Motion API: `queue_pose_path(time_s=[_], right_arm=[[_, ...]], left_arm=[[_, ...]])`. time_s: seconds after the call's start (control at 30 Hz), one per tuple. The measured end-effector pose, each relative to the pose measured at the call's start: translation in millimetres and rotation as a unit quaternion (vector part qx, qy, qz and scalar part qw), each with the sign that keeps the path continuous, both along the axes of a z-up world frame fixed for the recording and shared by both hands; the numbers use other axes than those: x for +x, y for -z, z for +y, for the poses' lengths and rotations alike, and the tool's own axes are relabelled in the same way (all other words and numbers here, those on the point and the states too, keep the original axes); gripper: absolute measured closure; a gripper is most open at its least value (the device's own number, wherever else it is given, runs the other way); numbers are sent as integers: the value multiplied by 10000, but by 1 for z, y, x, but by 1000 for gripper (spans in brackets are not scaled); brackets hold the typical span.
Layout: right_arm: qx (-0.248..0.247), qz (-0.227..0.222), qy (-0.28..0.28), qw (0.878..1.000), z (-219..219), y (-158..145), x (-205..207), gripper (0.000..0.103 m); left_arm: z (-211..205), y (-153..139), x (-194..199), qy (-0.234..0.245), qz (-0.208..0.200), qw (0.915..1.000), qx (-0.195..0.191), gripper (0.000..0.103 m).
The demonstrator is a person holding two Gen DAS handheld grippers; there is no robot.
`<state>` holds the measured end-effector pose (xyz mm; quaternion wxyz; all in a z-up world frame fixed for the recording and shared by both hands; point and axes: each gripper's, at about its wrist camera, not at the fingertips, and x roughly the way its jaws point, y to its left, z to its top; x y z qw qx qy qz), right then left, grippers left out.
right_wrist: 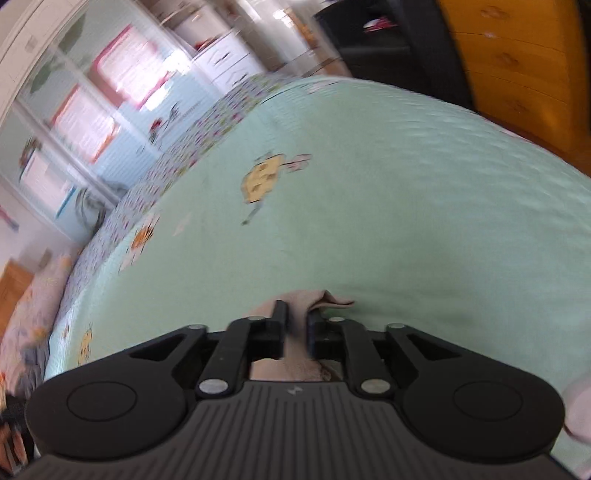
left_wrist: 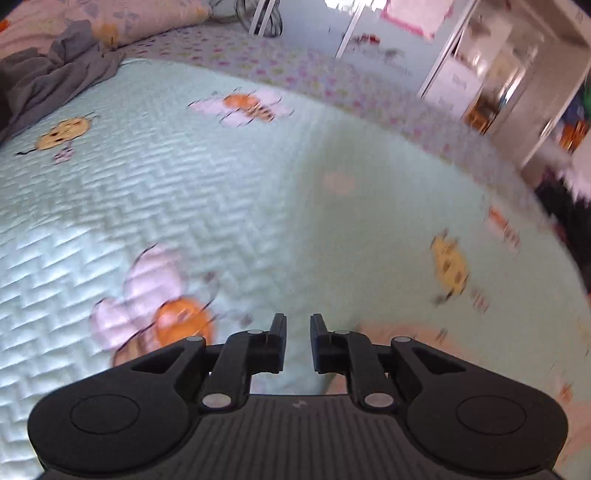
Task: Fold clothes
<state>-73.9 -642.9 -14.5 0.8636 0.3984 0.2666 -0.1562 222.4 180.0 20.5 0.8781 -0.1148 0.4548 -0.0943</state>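
Note:
A pale pink garment (right_wrist: 295, 306) lies bunched between the fingers of my right gripper (right_wrist: 297, 314), which is shut on it just above the mint green quilt (right_wrist: 406, 203). More of the pink cloth shows under the gripper body. In the left wrist view, my left gripper (left_wrist: 298, 325) hovers low over the quilt (left_wrist: 258, 184), its fingers a narrow gap apart with only quilt showing between them. The pink garment (left_wrist: 399, 332) lies just right of its right finger. A crumpled grey garment (left_wrist: 55, 77) sits at the far left of the bed.
A patterned pillow (left_wrist: 140, 22) lies behind the grey garment. A floral sheet border (left_wrist: 295, 62) runs along the bed's far edge. White shelves (left_wrist: 517, 62) stand past the bed on the right. An orange wooden dresser (right_wrist: 517, 62) stands beyond the bed corner.

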Motion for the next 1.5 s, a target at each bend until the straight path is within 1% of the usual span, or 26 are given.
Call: queue_pose_path(time_s=[0.03, 0.1, 0.13, 0.2, 0.3, 0.37, 0.4, 0.43, 0.47, 0.5, 0.53, 0.63, 0.77, 0.97, 1.0, 1.1, 1.17, 1.23, 1.3, 1.33, 1.5], right_arm=[[122, -81, 123, 9998, -1, -1, -15, 74], [121, -163, 266, 9994, 5, -7, -45, 65], [111, -177, 260, 9994, 11, -10, -59, 63], [156, -155, 128, 9997, 32, -14, -85, 52], [257, -123, -317, 9991, 68, -14, -120, 52], [323, -97, -617, 9975, 91, -12, -141, 52], [359, -67, -719, 9967, 102, -11, -150, 52], [395, -32, -815, 9959, 112, -10, -159, 52], [419, 9, -868, 9953, 121, -9, -167, 52], [449, 41, -885, 9951, 129, -8, -174, 52], [482, 71, -896, 9948, 136, -7, -180, 52], [656, 47, -879, 9940, 148, -3, -191, 51], [795, 126, -844, 9932, 152, 6, -197, 51], [850, 153, -831, 9928, 154, 10, -200, 51], [852, 156, -830, 9928, 155, 11, -200, 51], [860, 165, -827, 9927, 156, 12, -201, 51], [865, 171, -825, 9927, 157, 13, -202, 51], [870, 177, -823, 9926, 158, 13, -203, 51], [866, 183, -826, 9926, 160, 14, -204, 51], [868, 179, -832, 9926, 160, 13, -203, 51], [876, 209, -907, 9918, 167, 12, -207, 51]], left_arm=[[8, 4, -11, 54, 83, 9999, 16, 86], [25, 11, -36, 116, 222, 9997, -12, 86], [33, 15, -48, 136, 284, 9995, -48, 86], [47, 21, -71, 157, 393, 9990, -172, 86], [65, 26, -97, 135, 430, 9980, -448, 80], [74, 26, -105, 79, 422, 9966, -699, 77], [78, 26, -108, 48, 416, 9957, -823, 73], [79, 25, -108, 12, 405, 9952, -889, 64], [76, 22, -107, -28, 389, 9952, -899, 58], [73, 19, -105, -49, 388, 9953, -885, 44], [70, 18, -103, -32, 409, 9955, -850, 40], [64, 15, -101, 57, 487, 9959, -762, 40], [63, 17, -100, 115, 568, 9951, -796, 40], [52, 22, -93, 360, 595, 9949, -730, 47], [49, 22, -92, 427, 595, 9950, -680, 51], [44, 24, -91, 495, 665, 9955, -469, 69], [44, 24, -92, 541, 641, 9955, -438, 72], [44, 22, -95, 592, 613, 9953, -454, 80], [42, 19, -97, 633, 595, 9954, -404, 85], [41, 17, -98, 642, 579, 9956, -371, 87], [40, 6, -106, 607, 466, 9965, -346, 88]])
